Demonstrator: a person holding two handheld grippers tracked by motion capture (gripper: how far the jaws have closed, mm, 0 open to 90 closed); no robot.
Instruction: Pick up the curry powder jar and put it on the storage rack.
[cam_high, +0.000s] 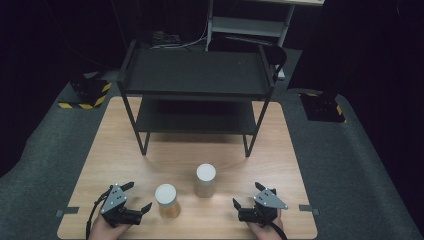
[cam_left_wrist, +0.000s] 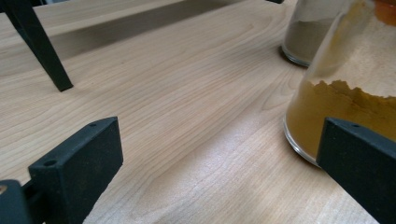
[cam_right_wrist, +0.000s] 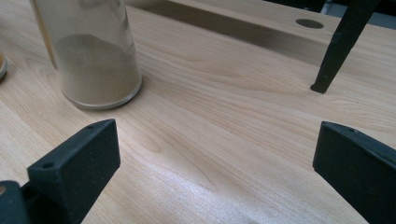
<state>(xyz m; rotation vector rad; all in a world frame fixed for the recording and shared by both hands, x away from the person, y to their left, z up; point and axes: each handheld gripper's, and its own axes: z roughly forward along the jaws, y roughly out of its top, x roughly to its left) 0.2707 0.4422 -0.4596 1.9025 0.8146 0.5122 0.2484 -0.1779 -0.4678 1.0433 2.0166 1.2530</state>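
At the near edge of the wooden desk (cam_high: 125, 150), high view, two hand-held grippers rest low, one at 7 o'clock and one at 5 o'clock of the desk's middle. Left gripper (cam_high: 134, 199): jaws spread wide, nothing between them, grey three-cornered plate on top, cable trailing back to the hand. Right gripper (cam_high: 248, 195): jaws likewise spread wide and empty. Between the two stand two glass jars with white lids. Orange-powder jar (cam_high: 166, 200) sits just at 3 o'clock of the left gripper, near it but apart from the jaws. Tan-powder jar (cam_high: 205, 180) stands at about 1 o'clock of the orange one, close beside it, not touching, and at 10 o'clock of the right gripper. Both upright. Left gripper view: orange-powder jar (cam_left_wrist: 345, 79) looms at the right, partly behind the right-hand jaw, outside the gap; tan-powder jar (cam_left_wrist: 310, 32) farther off at 1 o'clock; bare wood between the jaws. Right gripper view: tan-powder jar (cam_right_wrist: 93, 51) at 11 o'clock, beyond the left-hand jaw, powder filling the lower part. Black two-tier shelf rack (cam_high: 195, 75) occupies the far half of the desk at 12 o'clock, legs planted on the wood; one leg shows in each gripper view.
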